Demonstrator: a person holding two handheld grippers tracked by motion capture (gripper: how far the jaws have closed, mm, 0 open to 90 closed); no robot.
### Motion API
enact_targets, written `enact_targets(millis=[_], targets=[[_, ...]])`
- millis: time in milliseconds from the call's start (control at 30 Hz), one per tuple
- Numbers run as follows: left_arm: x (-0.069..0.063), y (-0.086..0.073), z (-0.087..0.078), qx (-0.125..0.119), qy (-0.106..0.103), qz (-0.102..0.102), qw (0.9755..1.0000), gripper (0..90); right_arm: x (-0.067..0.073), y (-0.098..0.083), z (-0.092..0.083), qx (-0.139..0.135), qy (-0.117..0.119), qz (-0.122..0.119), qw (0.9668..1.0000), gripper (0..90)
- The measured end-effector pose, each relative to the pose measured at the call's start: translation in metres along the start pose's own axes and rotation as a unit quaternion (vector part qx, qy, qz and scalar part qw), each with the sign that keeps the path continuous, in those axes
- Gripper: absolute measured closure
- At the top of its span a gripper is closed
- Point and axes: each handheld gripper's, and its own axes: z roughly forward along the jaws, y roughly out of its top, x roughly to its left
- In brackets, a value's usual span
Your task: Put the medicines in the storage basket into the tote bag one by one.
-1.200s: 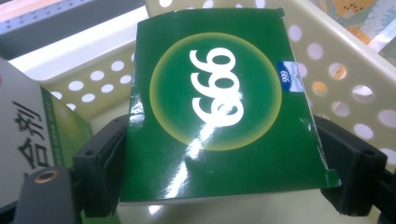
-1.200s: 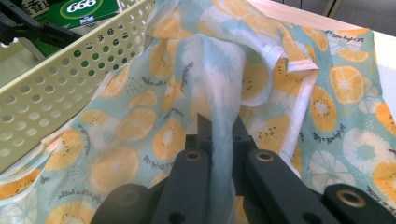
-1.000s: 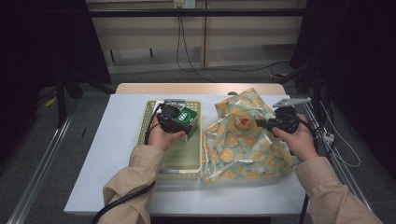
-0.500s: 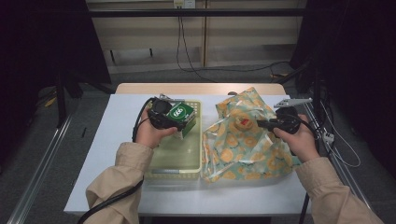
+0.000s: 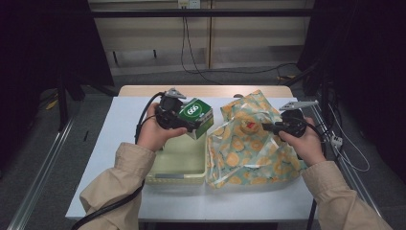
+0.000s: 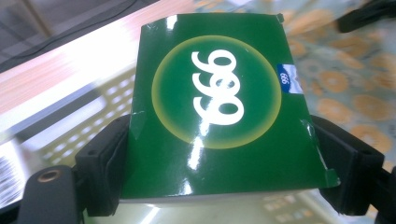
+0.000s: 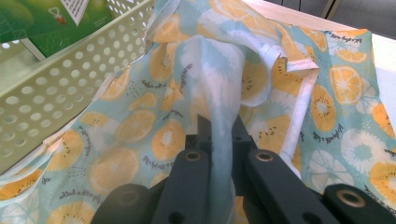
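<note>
Two claws are at work over a pale surface point(image 5: 115, 158), each held in one hand of a person whose beige sleeves enter from the near edge.

Landmark: the cream perforated basket point(image 5: 177, 165) standing on the surface, just left of centre.

Nearest item: the basket itself. Its near wall faces the person; its perforated side wall also appears in the right gripper view point(image 7: 60, 88), where it lies against the fabric bag.

Left claw point(image 5: 191, 125): raised above the far end of the basket, clear of its floor. It grips a green box point(image 5: 197, 117) marked "666" in white inside a yellow ring. In the left gripper view the box point(image 6: 219, 107) sits squarely between the two black jaws, one pad against each side edge, printed face up toward the camera. The box is held in the air over the basket's far right corner, tilted, and touches neither basket nor bag as far as the views show.

Right of the basket: a fabric bag point(image 5: 249, 143), pale blue with an orange-slice print, lying crumpled on the surface with its left edge touching the basket's right wall.

Right claw point(image 5: 264, 127): positioned over the bag's upper part, right of the basket. Its jaws are closed tight on a pinched fold of the bag point(image 7: 219, 116), which stands up between them in the right gripper view. The fold is lifted; the remainder of the bag rests on the surface.

Beyond the basket: a wooden strip point(image 5: 143, 90) along the surface's far edge.
</note>
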Motion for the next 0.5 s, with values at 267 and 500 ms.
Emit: enact_targets(millis=[267, 500], targets=[[-0.029, 0.014, 0.020, -0.007, -0.037, 0.023, 0.9990, 16.5, -0.002, 0.000, -0.003, -0.004, -0.001, 0.003, 1.0000, 88.7], [-0.053, 0.022, 0.041, -0.007, -0.061, 0.044, 0.9971, 16.5, -0.004, 0.002, -0.008, -0.012, -0.001, 0.004, 0.9999, 88.7]])
